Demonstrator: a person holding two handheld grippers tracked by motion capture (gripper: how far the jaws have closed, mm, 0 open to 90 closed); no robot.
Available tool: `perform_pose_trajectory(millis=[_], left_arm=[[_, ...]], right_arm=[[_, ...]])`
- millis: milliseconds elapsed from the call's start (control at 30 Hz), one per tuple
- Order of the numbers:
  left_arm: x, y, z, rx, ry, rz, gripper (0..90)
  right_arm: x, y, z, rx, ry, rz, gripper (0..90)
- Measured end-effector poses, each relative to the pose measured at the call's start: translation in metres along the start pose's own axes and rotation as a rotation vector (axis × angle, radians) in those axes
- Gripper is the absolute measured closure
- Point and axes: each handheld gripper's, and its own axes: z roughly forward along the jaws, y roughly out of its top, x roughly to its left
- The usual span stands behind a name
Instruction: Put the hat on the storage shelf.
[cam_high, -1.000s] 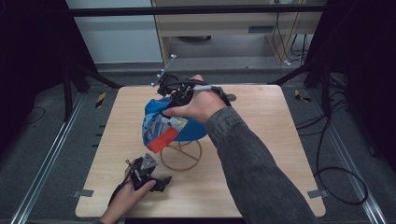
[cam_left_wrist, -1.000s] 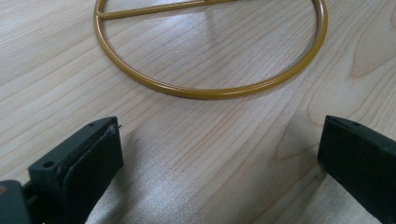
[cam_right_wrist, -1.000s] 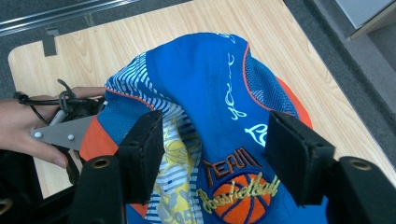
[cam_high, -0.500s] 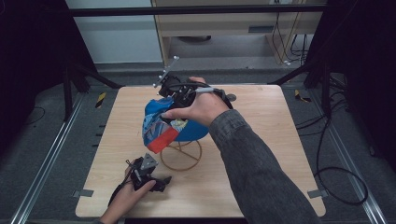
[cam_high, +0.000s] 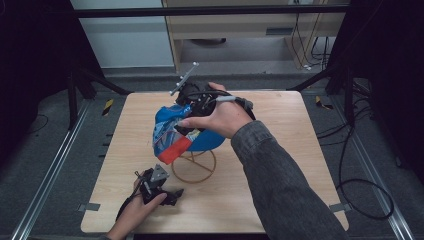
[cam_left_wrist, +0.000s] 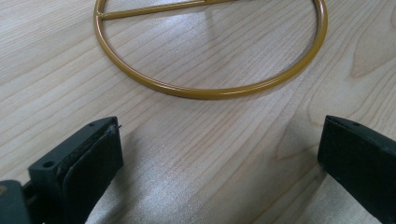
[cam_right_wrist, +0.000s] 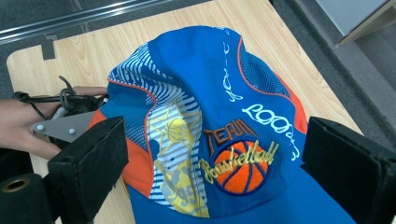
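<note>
A blue cap (cam_high: 172, 131) with an orange brim and a basketball emblem (cam_right_wrist: 240, 170) sits on a gold wire stand (cam_high: 194, 167) at the middle of the wooden table. My right gripper (cam_high: 189, 111) hovers just above the cap's crown, open, its jaws wide to either side of the emblem and nothing held. My left gripper (cam_high: 175, 192) lies low on the table near the front left, held by a hand, open and empty. Its jaws face the stand's round base ring (cam_left_wrist: 210, 91), a short way off.
The wooden table (cam_high: 280, 150) has bare board to the right and behind the cap. Metal rails (cam_high: 55, 165) run along both sides on the floor. Black frame legs (cam_high: 85, 80) and a cabinet stand behind; cables (cam_high: 360, 190) lie at the right.
My right hand and gripper have shifted slightly over the cap. The left gripper, cap and stand stay where they were.
</note>
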Motion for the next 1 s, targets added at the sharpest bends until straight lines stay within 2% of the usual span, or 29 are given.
perform_pose_trajectory(millis=[433, 633, 800, 1000], left_arm=[[-0.001, 0.0, 0.0, -0.003, -0.004, 0.001, 0.0], [-0.001, 0.0, -0.001, 0.0, -0.004, 0.006, 0.0], [-0.002, -0.001, -0.001, 0.001, -0.005, 0.007, 0.0], [-0.002, -0.001, -0.001, 0.001, -0.005, 0.006, 0.0]], right_arm=[[-0.004, -0.021, -0.014, -0.041, -0.024, 0.017, 5.5], [-0.007, -0.031, -0.024, -0.083, -0.055, 0.042, 5.7], [-0.008, -0.046, -0.041, -0.102, -0.084, 0.059, 5.5], [-0.016, -0.063, -0.056, -0.121, -0.119, 0.096, 5.6]])
